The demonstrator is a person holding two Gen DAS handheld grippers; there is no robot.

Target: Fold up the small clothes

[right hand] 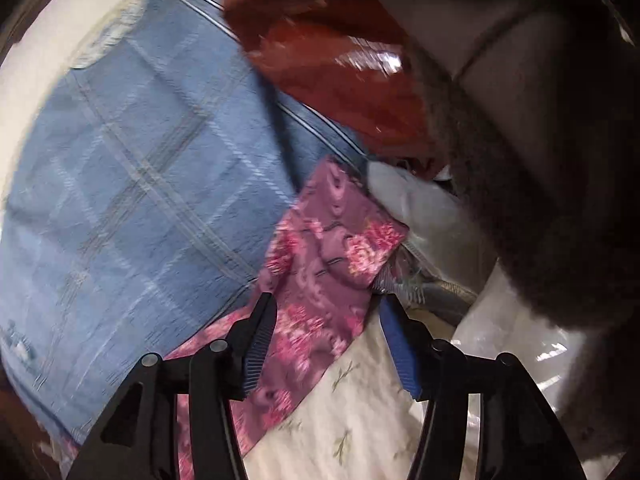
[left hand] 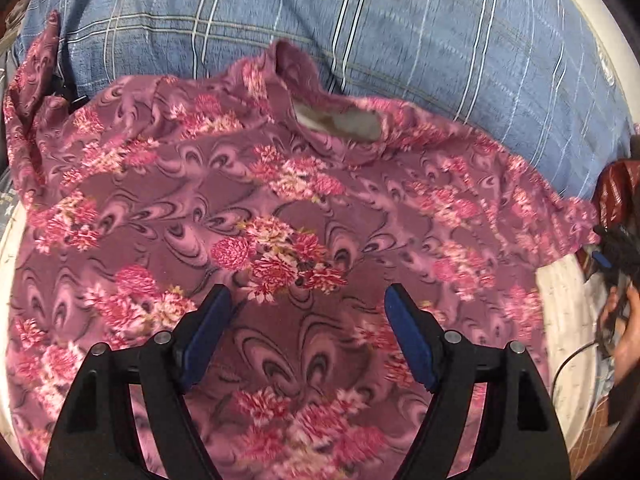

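Observation:
A purple-pink floral top (left hand: 280,208) lies spread on the bed, neck opening (left hand: 340,122) toward the blue plaid pillow. My left gripper (left hand: 308,300) is open and hovers over the lower middle of the top, holding nothing. In the right wrist view one sleeve of the top (right hand: 320,264) reaches out over the sheet. My right gripper (right hand: 326,308) is open, its jaws on either side of the sleeve near its end, not closed on it. The right gripper also shows in the left wrist view (left hand: 612,248) at the right sleeve tip.
A blue plaid pillow (left hand: 360,28) lies behind the top and also shows in the right wrist view (right hand: 132,184). A white flower-print sheet (right hand: 360,412) covers the bed. A glossy red-brown bag (right hand: 344,68), a grey fuzzy blanket (right hand: 540,216) and clear plastic (right hand: 424,204) crowd the right side.

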